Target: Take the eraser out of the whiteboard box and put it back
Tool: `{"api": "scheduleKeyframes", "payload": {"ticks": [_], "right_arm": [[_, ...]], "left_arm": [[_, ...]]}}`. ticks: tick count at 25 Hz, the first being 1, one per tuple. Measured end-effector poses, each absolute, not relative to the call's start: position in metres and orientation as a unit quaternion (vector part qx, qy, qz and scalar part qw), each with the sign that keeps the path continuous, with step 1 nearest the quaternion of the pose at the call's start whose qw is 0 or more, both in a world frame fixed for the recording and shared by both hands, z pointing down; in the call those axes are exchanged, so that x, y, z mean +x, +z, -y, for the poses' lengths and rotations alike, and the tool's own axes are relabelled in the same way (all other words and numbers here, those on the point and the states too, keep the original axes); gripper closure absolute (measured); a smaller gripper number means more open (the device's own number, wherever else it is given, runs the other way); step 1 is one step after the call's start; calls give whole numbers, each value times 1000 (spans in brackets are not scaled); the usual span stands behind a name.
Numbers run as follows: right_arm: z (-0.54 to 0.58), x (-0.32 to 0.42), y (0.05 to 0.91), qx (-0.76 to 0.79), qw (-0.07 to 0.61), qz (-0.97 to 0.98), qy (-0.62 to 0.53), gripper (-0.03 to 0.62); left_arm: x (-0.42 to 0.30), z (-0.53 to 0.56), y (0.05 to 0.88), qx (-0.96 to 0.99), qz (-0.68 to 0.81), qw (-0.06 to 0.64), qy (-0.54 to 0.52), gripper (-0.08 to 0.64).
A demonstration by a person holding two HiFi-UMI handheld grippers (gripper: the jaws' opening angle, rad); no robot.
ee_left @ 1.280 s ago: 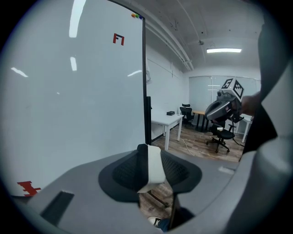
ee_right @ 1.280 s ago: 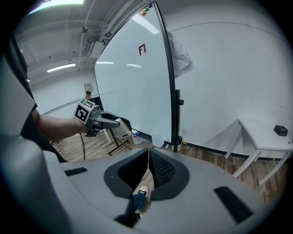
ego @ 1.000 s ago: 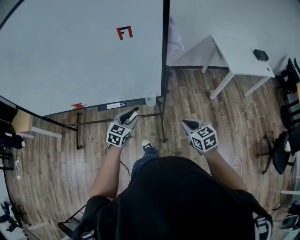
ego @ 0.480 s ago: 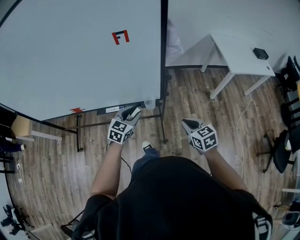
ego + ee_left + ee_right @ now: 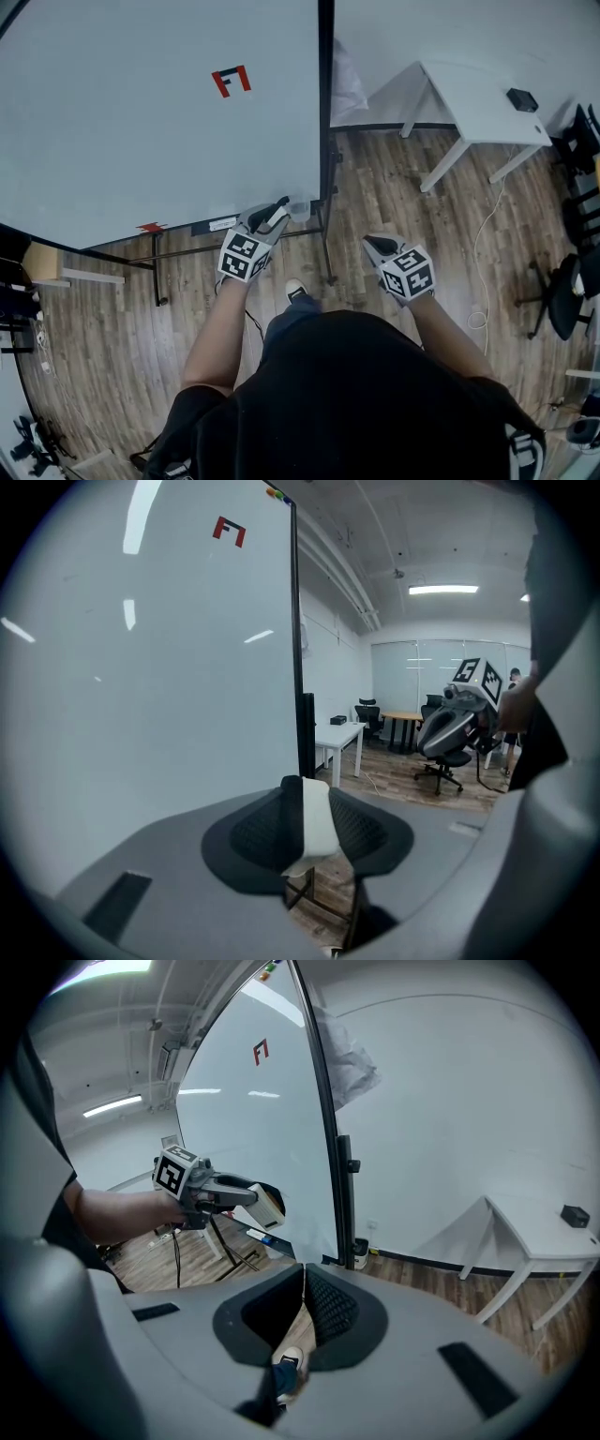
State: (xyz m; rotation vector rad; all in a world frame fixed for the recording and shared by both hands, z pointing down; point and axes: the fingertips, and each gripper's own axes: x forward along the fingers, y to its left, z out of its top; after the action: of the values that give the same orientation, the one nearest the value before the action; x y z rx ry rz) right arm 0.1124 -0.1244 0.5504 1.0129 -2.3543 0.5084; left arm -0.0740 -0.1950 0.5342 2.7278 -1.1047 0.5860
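My left gripper (image 5: 274, 215) is shut on the eraser (image 5: 277, 220), a white block with a dark felt face. It hangs just left of a small clear box (image 5: 300, 205) fixed at the whiteboard's (image 5: 141, 122) lower right corner. The left gripper view has the eraser (image 5: 317, 825) clamped upright between the jaws of the left gripper (image 5: 305, 794). From the right gripper view I see the left gripper (image 5: 246, 1194) carrying the eraser (image 5: 268, 1207) before the board. My right gripper (image 5: 379, 247) is shut and empty, lower and to the right. Its jaws (image 5: 305, 1288) point at the floor.
The whiteboard's black stand legs (image 5: 326, 246) cross the wooden floor below the grippers. A red and black magnet (image 5: 231, 81) sticks to the board. A white table (image 5: 478, 108) stands at the back right, with office chairs (image 5: 567, 300) along the right edge.
My left gripper has moved up and to the right with the eraser, closer to the clear box. The right gripper has stayed about where it was.
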Motion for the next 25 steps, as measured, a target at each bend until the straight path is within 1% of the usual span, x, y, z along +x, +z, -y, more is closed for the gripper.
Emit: {"api": "scheduleKeyframes", "payload": {"ticks": [11,25], "right_arm": [[144,112,561,379,268,863,200,592],[155,121,576,388,275,852,220,591]], "left_arm": [[-56,230,542,917,339,77,195,405],[-35,248,569,922,311,96,210,405]]}}
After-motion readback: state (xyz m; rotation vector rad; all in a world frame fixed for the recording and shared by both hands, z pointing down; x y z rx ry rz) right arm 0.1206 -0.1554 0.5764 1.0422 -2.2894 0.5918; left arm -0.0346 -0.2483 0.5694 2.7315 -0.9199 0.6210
